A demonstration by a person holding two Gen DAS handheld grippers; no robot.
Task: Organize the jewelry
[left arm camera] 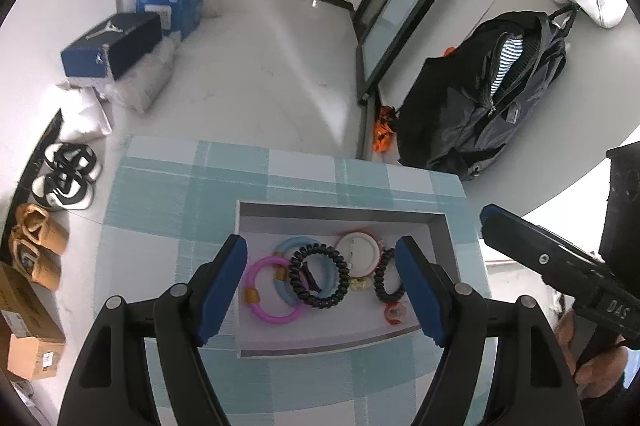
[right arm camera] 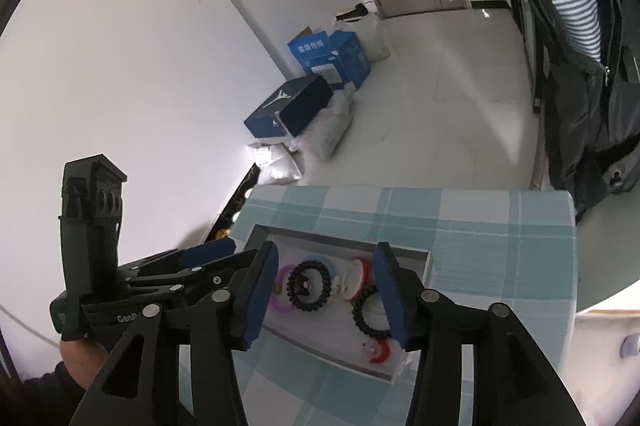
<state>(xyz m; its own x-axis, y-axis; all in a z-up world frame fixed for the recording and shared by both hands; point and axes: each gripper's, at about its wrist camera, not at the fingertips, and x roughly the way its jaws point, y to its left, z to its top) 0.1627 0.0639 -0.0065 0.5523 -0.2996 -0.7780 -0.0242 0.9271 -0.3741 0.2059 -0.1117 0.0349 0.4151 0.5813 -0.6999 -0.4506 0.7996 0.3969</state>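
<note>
White floor w/ shoeboxes [left arm camera: 116, 43]; teal plaid cloth [left arm camera: 168, 193] under tray [left arm camera: 340, 211]. Tray holds black coil tie [left arm camera: 318, 276], pink ring [left arm camera: 270, 290]. Both my claws, left [left arm camera: 320, 290] and right [right arm camera: 326, 300], gape wide, holding nothing.

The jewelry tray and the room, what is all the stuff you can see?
shallow white tray: one, on the table, holding all the jewelry
black spiral coil hair ties: two, middle and right
pink plastic ring: one, left
light blue ring: one, under a coil tie
round white badge: one, back
small red trinket: one, front right
checked teal tablecloth: one, covering the table
black backpack: one, floor, right
dark blue shoebox: one, floor, left
left gripper: open above tray
right gripper: open above tray
</note>
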